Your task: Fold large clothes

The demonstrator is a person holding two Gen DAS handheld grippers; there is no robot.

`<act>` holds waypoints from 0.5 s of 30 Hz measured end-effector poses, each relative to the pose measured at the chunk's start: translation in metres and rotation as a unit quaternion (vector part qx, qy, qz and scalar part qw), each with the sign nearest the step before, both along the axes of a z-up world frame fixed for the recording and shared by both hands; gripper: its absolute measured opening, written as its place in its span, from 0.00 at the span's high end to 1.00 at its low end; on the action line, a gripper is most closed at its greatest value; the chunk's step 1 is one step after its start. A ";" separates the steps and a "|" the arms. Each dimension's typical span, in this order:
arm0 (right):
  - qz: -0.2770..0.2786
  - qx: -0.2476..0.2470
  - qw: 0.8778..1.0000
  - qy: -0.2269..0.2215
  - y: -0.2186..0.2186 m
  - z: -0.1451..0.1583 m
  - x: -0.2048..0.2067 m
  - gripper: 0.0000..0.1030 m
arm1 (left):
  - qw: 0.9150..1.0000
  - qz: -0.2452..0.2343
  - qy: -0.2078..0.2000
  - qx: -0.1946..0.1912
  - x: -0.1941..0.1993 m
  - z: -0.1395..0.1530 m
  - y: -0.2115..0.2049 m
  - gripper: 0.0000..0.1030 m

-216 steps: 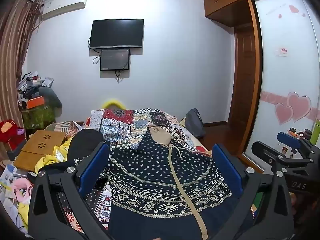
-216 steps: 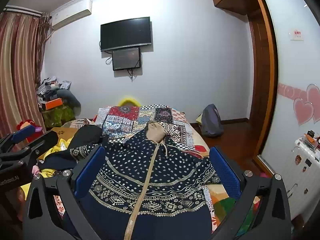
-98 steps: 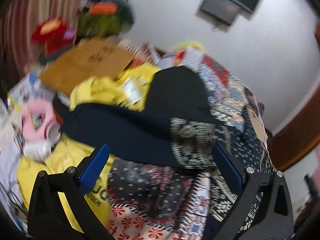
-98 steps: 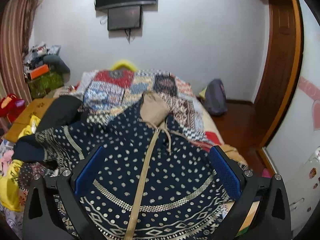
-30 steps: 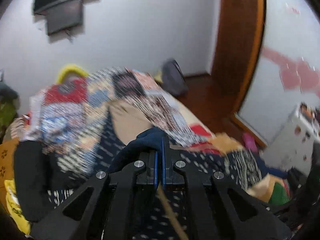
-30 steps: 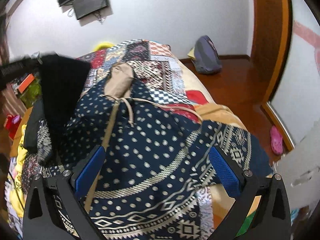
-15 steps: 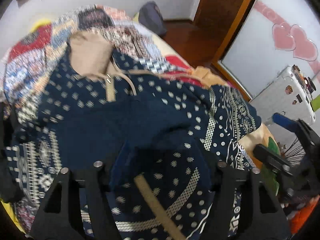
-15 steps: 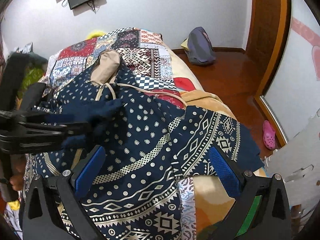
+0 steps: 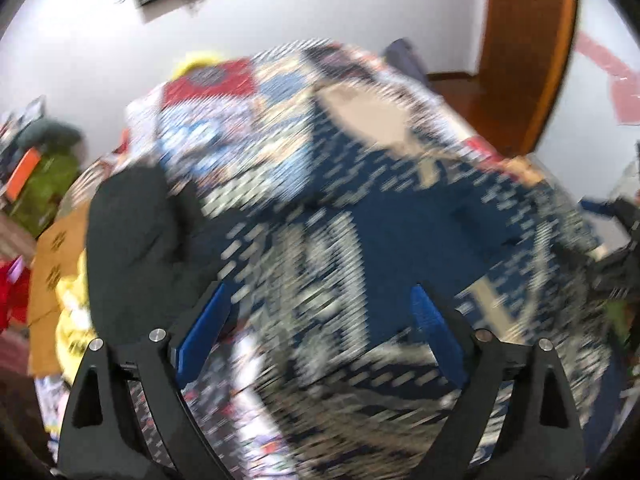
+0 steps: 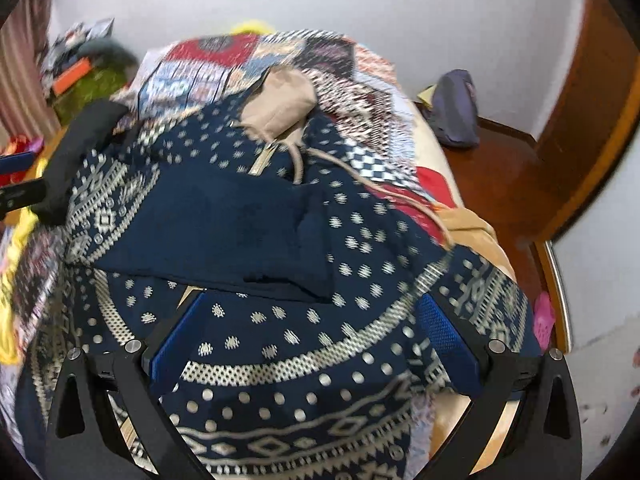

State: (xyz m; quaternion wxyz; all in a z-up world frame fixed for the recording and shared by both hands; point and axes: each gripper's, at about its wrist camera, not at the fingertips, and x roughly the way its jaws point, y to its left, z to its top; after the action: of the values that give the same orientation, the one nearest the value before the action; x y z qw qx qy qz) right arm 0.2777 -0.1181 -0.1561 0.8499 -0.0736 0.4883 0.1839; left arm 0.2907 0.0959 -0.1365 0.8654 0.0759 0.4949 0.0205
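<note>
Left gripper (image 9: 320, 328), black frame with blue pads: jaws stand wide apart and have just been opening, nothing between them, only blurred cloth below. Right gripper (image 10: 312, 344), same build: jaws wide apart too, hovering over the hem, nothing pinched.

Under both lies the large navy hooded garment with cream dots and geometric bands (image 10: 304, 344), spread front-up on the patchwork-quilted bed (image 10: 360, 76), its tan hood lining (image 10: 280, 104) toward the far end and the tan zipper strip (image 10: 262, 160) down the middle.

Progress, as I judge it: one fold is in. The plain navy left sleeve (image 10: 224, 232) now lies across the chest, cuff near the centre. The opposite sleeve (image 10: 480, 288) is not yet folded; it hangs out toward the bed edge on the wardrobe side. Left to do: that sleeve in, then the body folded up, probably the hood tucked too.

Black garment (image 9: 132, 240) and yellow cloth (image 9: 72, 312) sit beside the bed on the far side, untouched. The left wrist view is heavily blurred, so fine detail there is unreadable.
</note>
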 end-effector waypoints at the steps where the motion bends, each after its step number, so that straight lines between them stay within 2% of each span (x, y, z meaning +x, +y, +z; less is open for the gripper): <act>1: 0.005 -0.007 1.000 0.003 0.006 -0.006 0.004 0.00 | 1.000 0.016 0.012 0.007 -0.007 -0.011 0.015 0.11; 6: 0.021 -0.034 0.999 0.030 0.028 -0.035 0.019 0.04 | 0.996 0.063 0.058 0.005 -0.033 -0.057 0.060 0.11; 8: 0.024 -0.043 0.998 0.045 0.035 -0.046 0.023 0.14 | 0.995 0.075 0.072 -0.007 -0.041 -0.073 0.071 0.11; 13: 0.033 -0.043 0.997 0.059 0.047 -0.059 0.026 0.15 | 0.992 0.085 0.089 -0.027 -0.044 -0.103 0.075 0.11; 15: 0.035 -0.047 0.997 0.058 0.052 -0.062 0.028 0.17 | 0.992 0.088 0.082 -0.031 -0.041 -0.108 0.075 0.10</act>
State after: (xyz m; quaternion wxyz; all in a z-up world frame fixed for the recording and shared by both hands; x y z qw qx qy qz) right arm 0.3057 -0.0664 -0.2185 0.8088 -0.1193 0.5421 0.1943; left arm 0.2496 0.1708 -0.2446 0.8184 0.0068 0.5696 0.0754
